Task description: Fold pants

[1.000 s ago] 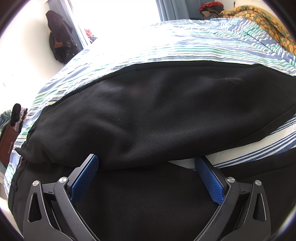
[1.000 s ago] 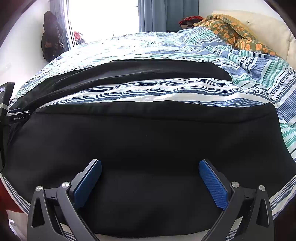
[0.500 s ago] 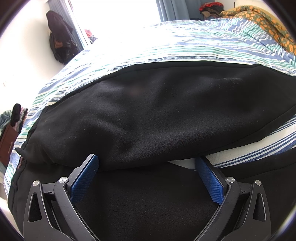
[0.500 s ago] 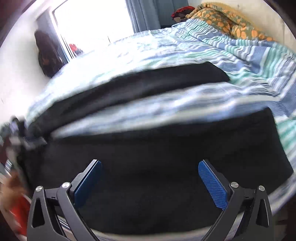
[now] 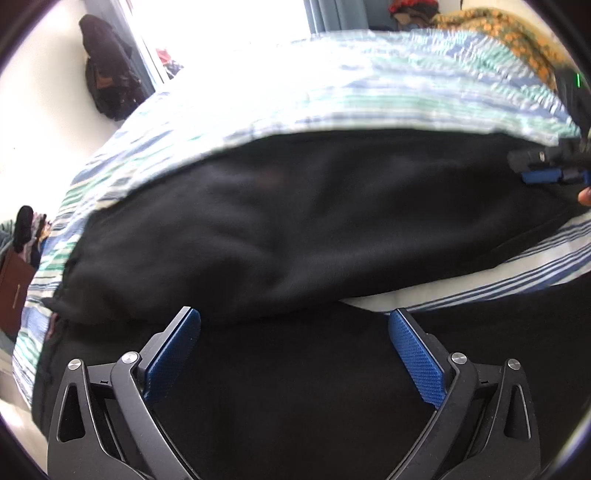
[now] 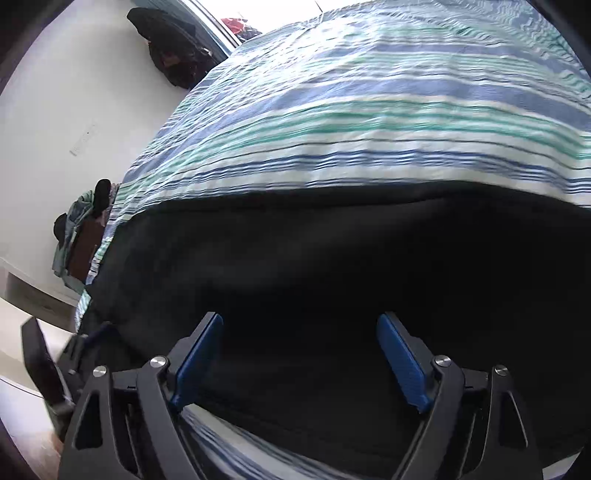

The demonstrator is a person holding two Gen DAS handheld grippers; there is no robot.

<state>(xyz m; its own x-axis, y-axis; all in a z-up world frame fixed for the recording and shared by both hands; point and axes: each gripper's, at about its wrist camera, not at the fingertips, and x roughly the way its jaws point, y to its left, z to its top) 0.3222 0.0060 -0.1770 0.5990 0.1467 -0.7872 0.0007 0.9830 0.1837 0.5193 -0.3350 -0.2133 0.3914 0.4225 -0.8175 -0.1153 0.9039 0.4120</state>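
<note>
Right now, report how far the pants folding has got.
Done: the black pants lie spread on the striped bedspread, legs apart with a strip of bedding between. In hand: nothing; left gripper and right gripper hover open over the fabric. Left: every fold.

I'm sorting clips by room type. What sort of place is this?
Most likely a bedroom: black pants lie on a bed with a striped cover, a bright window with curtains stands beyond, and dark clothes hang on the wall.
</note>
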